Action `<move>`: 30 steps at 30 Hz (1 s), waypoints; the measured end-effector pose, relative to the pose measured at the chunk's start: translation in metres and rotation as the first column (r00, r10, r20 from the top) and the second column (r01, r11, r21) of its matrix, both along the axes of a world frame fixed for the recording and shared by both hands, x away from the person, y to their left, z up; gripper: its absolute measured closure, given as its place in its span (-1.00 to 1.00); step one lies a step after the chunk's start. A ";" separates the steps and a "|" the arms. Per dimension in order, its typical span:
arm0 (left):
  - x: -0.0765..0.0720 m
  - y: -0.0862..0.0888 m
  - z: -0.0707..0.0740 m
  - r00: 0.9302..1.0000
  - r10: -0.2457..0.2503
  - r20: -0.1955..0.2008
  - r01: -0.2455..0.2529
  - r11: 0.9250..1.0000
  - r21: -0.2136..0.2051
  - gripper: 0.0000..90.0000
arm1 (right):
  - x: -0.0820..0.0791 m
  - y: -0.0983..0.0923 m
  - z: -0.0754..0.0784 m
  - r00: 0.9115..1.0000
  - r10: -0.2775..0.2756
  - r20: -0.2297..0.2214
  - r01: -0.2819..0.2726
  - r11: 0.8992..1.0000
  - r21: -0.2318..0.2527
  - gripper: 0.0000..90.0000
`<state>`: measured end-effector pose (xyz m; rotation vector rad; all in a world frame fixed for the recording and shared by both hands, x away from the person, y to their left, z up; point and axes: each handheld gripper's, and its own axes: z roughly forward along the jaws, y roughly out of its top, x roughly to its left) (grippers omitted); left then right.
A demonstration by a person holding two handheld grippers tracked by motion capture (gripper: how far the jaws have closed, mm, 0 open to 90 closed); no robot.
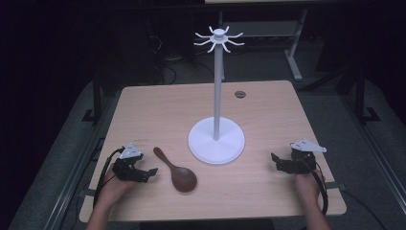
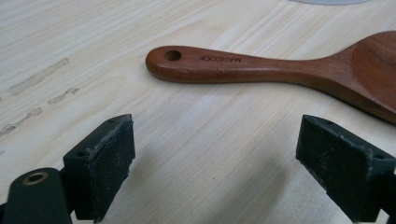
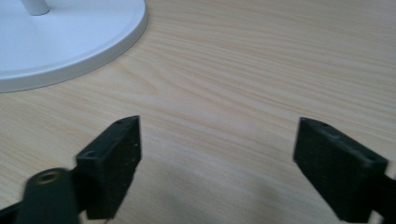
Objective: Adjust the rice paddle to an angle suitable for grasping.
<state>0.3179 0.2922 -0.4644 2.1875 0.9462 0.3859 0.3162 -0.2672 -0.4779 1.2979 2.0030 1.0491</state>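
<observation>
The wooden spoon [image 1: 175,171] lies flat on the table [image 1: 158,110], its long axis running from about ten o'clock at the handle end to four o'clock at the bowl, near the front edge and just left of the white stand [image 1: 216,140]. The left gripper [image 1: 143,173] sits low at the spoon's nine o'clock, aimed toward it, jaws wide apart with nothing between them. At three o'clock, well apart, the right gripper [image 1: 280,164] points toward the stand's base, its jaws likewise spread and empty.
</observation>
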 end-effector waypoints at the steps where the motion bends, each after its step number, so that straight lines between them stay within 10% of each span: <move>1: 0.000 0.000 0.001 1.000 0.001 0.003 -0.001 1.000 -0.004 -0.75 | 0.000 0.000 0.000 1.000 -0.001 -0.007 0.001 1.000 -0.001 -0.72; 12: 0.003 -0.008 0.014 1.000 0.007 -0.009 -0.007 1.000 0.005 -0.66 | 0.002 0.002 0.000 1.000 0.020 -0.018 -0.021 1.000 -0.018 -0.70; 30: 0.016 -0.048 0.039 0.997 -0.060 -0.053 0.058 0.997 -0.043 0.36 | 0.004 0.002 -0.001 0.999 0.003 -0.040 -0.003 1.000 -0.020 -0.70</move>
